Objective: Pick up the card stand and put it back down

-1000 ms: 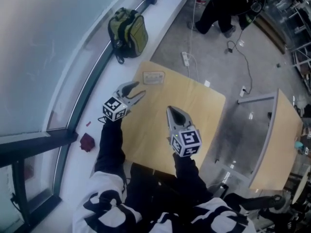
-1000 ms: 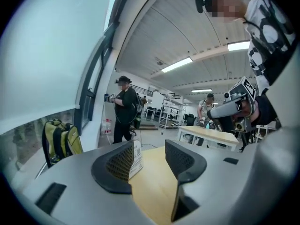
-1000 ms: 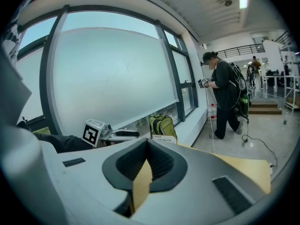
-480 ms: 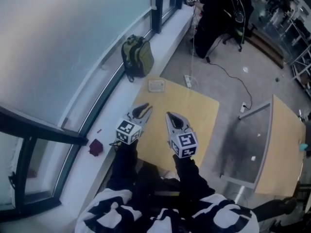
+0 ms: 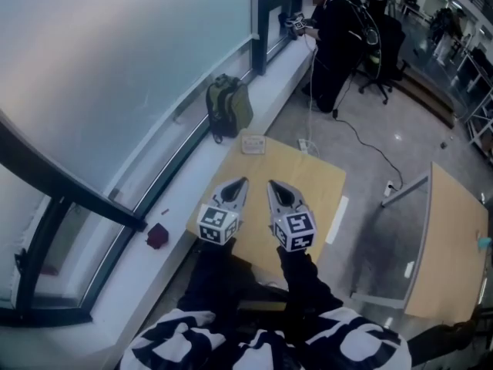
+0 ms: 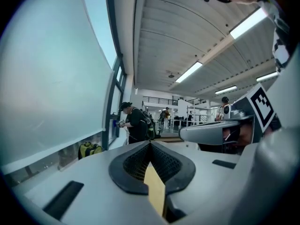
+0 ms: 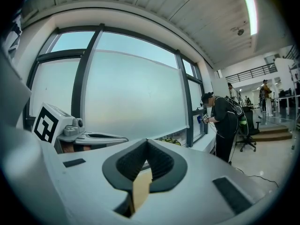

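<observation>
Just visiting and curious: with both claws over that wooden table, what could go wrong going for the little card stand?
1. The card stand sits at the far edge of the table; a clumsy nudge could push it off.
2. The left claw and right claw are both shut and short of it; reaching in without opening would likely knock it.

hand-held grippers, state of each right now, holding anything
Left hand-held gripper: closed, nothing between its jaws.
Right hand-held gripper: closed, nothing between its jaws.
</observation>
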Available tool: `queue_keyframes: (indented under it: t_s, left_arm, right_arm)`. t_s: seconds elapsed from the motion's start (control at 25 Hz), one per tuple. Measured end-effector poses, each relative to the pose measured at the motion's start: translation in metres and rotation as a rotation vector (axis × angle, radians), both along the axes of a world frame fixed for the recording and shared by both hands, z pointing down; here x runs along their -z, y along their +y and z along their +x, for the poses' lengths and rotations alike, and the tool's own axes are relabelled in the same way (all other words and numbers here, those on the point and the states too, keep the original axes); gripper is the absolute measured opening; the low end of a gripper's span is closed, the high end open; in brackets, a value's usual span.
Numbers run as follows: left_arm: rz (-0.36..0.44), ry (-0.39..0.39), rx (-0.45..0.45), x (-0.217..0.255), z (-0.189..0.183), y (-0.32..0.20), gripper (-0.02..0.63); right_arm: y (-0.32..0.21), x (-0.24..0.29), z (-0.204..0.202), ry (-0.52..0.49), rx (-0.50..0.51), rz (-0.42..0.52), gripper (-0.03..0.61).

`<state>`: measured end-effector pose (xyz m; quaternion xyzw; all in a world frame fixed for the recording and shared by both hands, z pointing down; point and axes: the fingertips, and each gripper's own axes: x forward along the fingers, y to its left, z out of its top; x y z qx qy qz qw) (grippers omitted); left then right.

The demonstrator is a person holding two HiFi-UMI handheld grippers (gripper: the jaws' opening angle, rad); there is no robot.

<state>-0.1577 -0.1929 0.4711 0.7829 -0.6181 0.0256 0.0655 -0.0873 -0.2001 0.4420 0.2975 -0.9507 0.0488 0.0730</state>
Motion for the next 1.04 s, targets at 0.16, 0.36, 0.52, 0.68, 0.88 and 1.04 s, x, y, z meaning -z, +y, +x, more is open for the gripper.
queue_keyframes:
  t_s: [0.16, 0.36, 0.52, 0.68, 0.88, 1.04]
  left_arm:
    - [0.024, -0.044, 0.057, 0.016, 0.013, 0.014, 0.009]
    - [0.048, -0.053, 0.090, 0.027, 0.026, 0.025, 0.009]
    - [0.059, -0.048, 0.088, 0.030, 0.036, 0.033, 0.009]
    - [0.069, -0.044, 0.090, 0.032, 0.044, 0.038, 0.009]
    - [0.064, -0.041, 0.098, 0.021, 0.049, 0.044, 0.009]
    - [0.049, -0.051, 0.090, 0.013, 0.056, 0.048, 0.009]
  right_arm:
    - [0.011, 0.005, 0.012, -0.003, 0.006, 0.023, 0.015]
    - [0.022, 0.009, 0.025, -0.011, 0.009, 0.035, 0.015]
    - [0.032, 0.013, 0.028, -0.011, 0.024, 0.046, 0.015]
    - [0.037, 0.014, 0.032, -0.009, 0.041, 0.058, 0.015]
    - [0.047, 0.017, 0.038, -0.013, 0.057, 0.077, 0.015]
    - [0.051, 0.017, 0.048, -0.014, 0.049, 0.081, 0.015]
